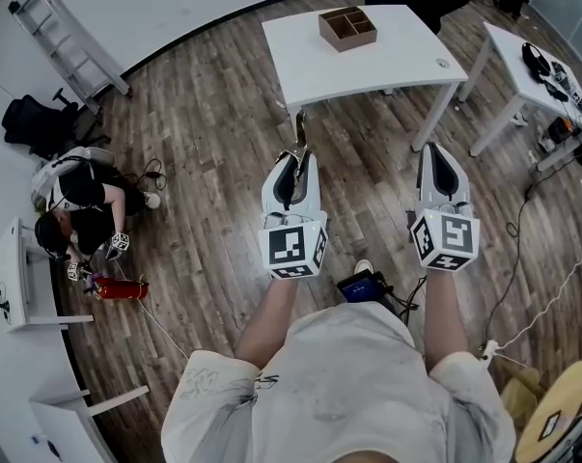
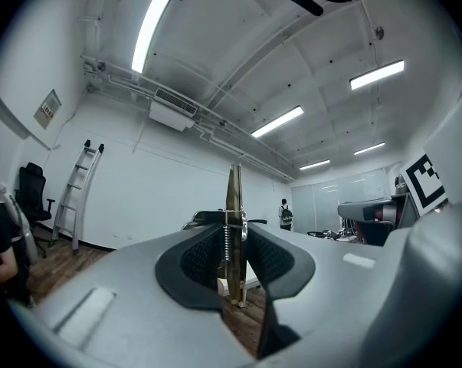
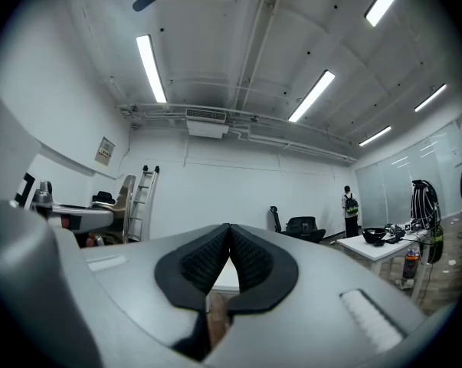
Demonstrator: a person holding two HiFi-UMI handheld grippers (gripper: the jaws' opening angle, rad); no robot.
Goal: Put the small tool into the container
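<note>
Small spring tool [image 2: 234, 198] is gripped in left tongs [image 2: 232, 232]; right tongs [image 3: 229, 230] are clenched empty; divided wooden box [image 1: 347, 27] is seen well ahead, open floor [image 1: 363, 162] between.

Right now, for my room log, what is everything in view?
Table: one, white, ahead in the middle.
Box: one, brown, divided, on that table.
Side table: one, white, far right, dark gear on it.
Ladder: one, grey, by the left wall.
Office chair: one, black, beside the ladder.
Person: one, dark top, crouching on the floor at left.
Small tool: one, metal, with a spring, between the left pads.
Left tongs: one, white with black pads, shut on the tool.
Right tongs: one, white with black pads, shut, empty.
</note>
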